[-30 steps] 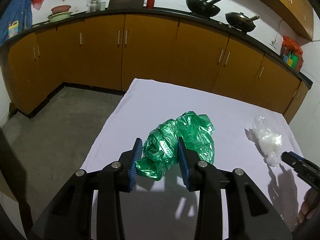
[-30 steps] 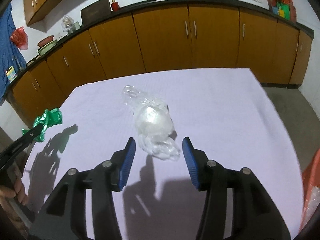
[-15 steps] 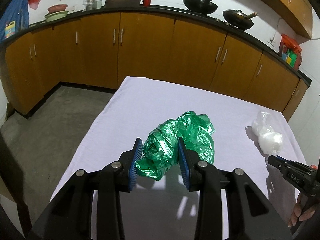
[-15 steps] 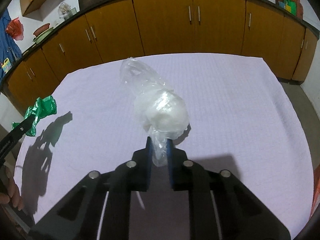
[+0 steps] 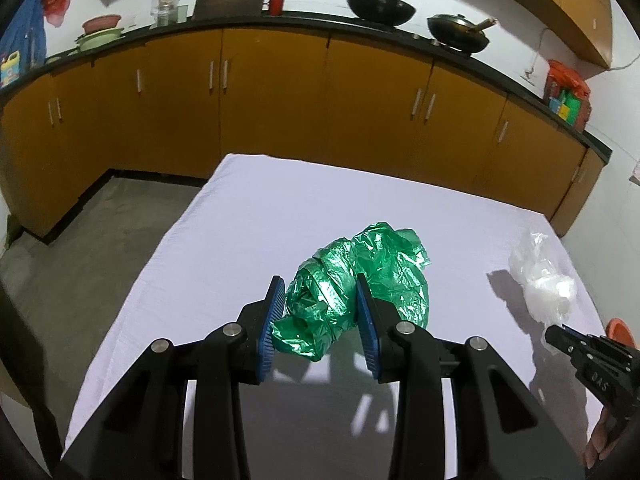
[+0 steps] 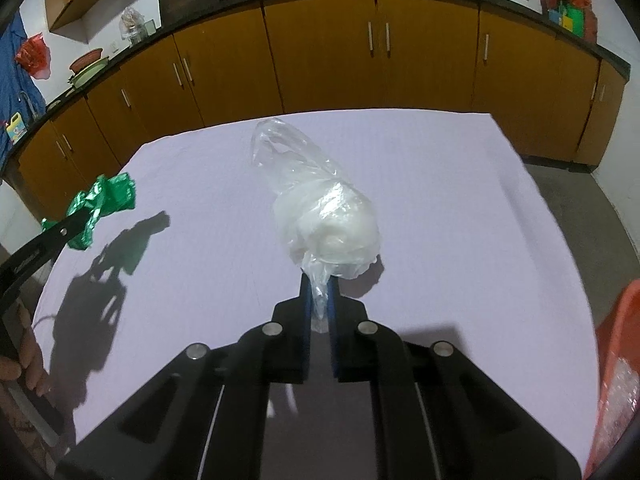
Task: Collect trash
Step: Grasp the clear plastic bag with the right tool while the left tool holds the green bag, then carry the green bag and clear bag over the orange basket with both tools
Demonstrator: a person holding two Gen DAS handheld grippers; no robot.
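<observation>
A crumpled green plastic bag [image 5: 360, 280] hangs above the white-covered table [image 5: 260, 220], with my left gripper [image 5: 320, 304] shut on it between its blue pads. In the right wrist view the same green bag [image 6: 104, 204] shows at the far left, lifted, its shadow on the cloth below. My right gripper [image 6: 319, 300] is shut on the tail of a clear plastic bag [image 6: 328, 228] that holds a white wad. That clear bag [image 5: 544, 280] appears at the right of the left wrist view, with the right gripper's tip just below it.
An orange bin [image 6: 616, 360] with clear plastic inside stands at the table's right edge. Orange kitchen cabinets [image 5: 280, 100] under a black counter run behind the table. Grey floor [image 5: 80, 240] lies to the left. A person's hand [image 6: 24, 368] holds the left gripper.
My right gripper went from open around the clear bag to shut on its tail and raised it off the cloth. The left gripper keeps the green bag and shifted slightly.
</observation>
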